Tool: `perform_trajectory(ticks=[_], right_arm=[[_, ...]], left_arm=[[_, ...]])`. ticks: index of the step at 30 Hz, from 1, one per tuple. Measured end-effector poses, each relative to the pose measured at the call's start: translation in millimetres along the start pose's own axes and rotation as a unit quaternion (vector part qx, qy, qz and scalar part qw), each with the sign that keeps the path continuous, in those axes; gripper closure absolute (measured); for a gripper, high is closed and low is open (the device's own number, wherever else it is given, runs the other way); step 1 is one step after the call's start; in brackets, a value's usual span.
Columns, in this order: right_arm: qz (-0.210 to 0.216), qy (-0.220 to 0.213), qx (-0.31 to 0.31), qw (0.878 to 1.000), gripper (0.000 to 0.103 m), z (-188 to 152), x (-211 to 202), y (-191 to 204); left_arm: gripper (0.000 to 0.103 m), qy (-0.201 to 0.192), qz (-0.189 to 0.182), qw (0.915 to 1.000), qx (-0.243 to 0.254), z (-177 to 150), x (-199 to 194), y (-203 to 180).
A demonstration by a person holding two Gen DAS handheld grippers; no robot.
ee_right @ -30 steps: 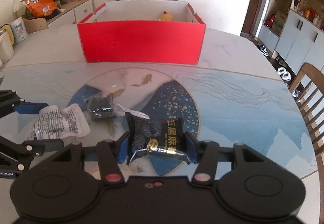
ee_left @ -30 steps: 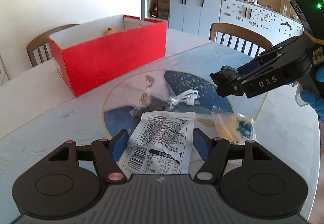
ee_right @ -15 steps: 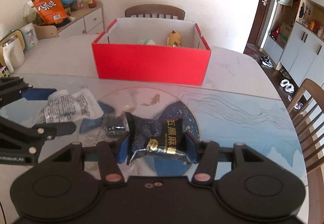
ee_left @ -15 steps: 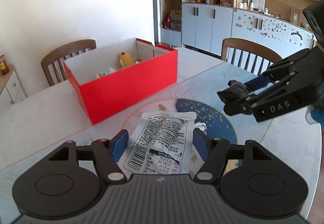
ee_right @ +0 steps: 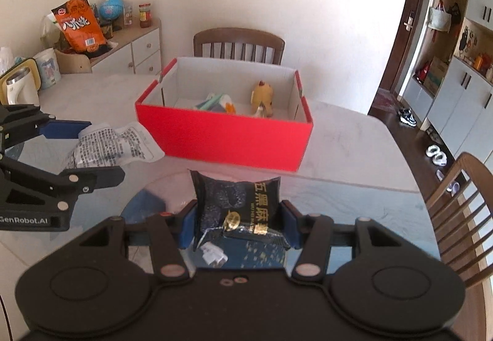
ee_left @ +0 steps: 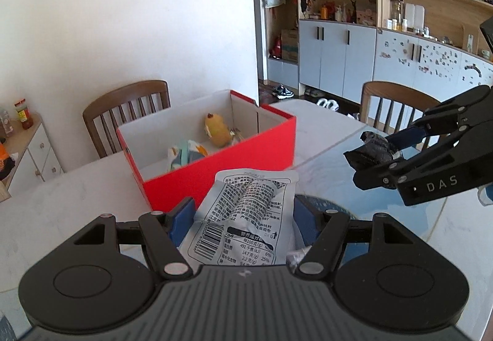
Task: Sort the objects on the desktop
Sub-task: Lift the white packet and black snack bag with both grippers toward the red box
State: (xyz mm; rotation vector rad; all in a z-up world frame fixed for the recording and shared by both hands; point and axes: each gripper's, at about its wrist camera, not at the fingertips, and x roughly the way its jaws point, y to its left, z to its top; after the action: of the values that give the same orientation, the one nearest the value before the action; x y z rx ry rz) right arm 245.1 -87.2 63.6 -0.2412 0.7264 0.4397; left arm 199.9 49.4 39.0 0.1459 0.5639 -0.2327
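Observation:
My left gripper (ee_left: 243, 217) is shut on a white printed snack packet (ee_left: 246, 217), held up above the table. The same packet (ee_right: 114, 145) shows at the left of the right wrist view, between the left gripper's fingers (ee_right: 92, 177). My right gripper (ee_right: 238, 223) is shut on a black snack packet (ee_right: 237, 205) with gold lettering; it appears as a dark bundle (ee_left: 371, 149) at the right of the left wrist view. Ahead of both stands an open red box (ee_right: 228, 140) (ee_left: 234, 162) with white inner walls, holding a yellow plush toy (ee_right: 262, 94) (ee_left: 217, 133) and a pale packet (ee_right: 215, 102).
The box rests on a white marble table (ee_right: 348, 137) with a blue round inlay (ee_right: 354, 211). Wooden chairs (ee_right: 238, 42) (ee_left: 397, 109) stand behind the box and at the right. A sideboard (ee_right: 132, 45) with an orange bag and a kettle (ee_right: 18, 85) lie to the left.
Both grippers have risen with their packets, so the views now look down into the red box. The items left on the blue inlay have dropped out of sight.

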Motion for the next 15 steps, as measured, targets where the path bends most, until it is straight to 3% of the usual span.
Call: perform_trajectory(ticks=[15], right_arm=[[0.017,-0.025,-0.033,0.999,0.048,47,16,-22]], left_arm=[[0.034,-0.012,0.034,0.9992,-0.017,46,28,11]])
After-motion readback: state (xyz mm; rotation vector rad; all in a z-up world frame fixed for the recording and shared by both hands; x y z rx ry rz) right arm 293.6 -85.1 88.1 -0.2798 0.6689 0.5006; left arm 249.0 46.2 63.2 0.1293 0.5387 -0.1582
